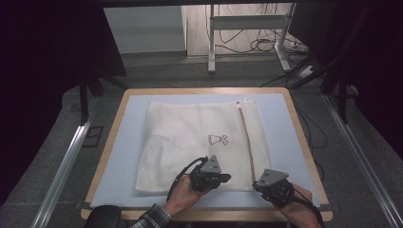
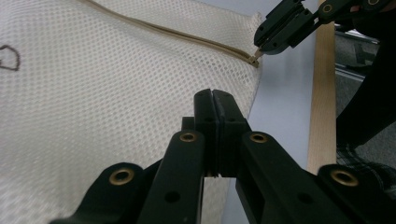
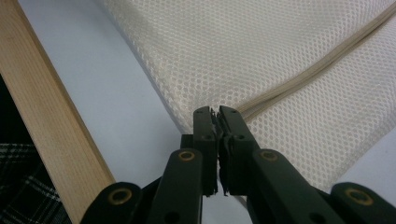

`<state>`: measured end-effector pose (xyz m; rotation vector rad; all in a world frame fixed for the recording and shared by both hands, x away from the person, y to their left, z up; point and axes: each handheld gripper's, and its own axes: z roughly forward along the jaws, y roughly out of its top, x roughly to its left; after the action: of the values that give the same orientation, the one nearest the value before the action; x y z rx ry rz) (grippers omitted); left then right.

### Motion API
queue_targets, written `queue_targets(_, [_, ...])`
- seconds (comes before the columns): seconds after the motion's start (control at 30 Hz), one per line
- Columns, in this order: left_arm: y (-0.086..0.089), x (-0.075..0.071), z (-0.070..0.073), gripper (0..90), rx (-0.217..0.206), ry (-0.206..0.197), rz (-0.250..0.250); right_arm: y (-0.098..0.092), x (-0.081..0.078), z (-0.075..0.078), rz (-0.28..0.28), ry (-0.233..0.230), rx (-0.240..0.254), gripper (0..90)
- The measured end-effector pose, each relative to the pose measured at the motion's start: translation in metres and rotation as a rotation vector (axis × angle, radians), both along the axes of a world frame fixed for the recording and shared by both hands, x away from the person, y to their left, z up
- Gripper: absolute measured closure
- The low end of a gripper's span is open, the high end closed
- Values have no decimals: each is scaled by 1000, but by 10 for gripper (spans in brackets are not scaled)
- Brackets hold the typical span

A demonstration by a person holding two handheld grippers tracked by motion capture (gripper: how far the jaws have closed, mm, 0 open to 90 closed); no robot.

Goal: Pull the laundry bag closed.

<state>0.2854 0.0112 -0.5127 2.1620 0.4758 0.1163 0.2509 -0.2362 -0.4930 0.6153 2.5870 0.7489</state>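
At the mesh bag's point(image 1: 199, 142) near edge, right tongs point(image 3: 217, 113) pinch its zipper end point(image 2: 256, 59); left tongs point(image 2: 215, 95) clamp the fabric.

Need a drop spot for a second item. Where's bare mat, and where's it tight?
Free: the blue mat strip left of the mesh bag, a narrower strip right of it, and a thin band along the far edge. Crowded: the near edge, where the left gripper and right gripper work at the bag's corner by the zipper.
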Motion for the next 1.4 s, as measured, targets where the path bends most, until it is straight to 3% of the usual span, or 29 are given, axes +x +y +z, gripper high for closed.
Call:
queue_targets(0.3, [-25,2,-4,897,27,8,-44,0,0,0,3,-3,-1,847])
queue_targets(0.7, [-54,2,-10,898,11,27,-58,-3,-1,1,9,1,-11,843])
queue_targets(0.87, [-65,2,-14,898,33,17,-62,-4,-1,1,6,4,-20,841])
queue_targets(1.07, [-71,3,-19,897,89,3,-61,-7,-1,1,4,18,-38,842])
queue_targets(1.3, [-69,3,-25,899,55,19,-46,-7,0,0,6,26,-52,844])
queue_targets(1.4, [-70,1,-25,900,67,-1,-48,-6,0,0,9,12,-75,841])
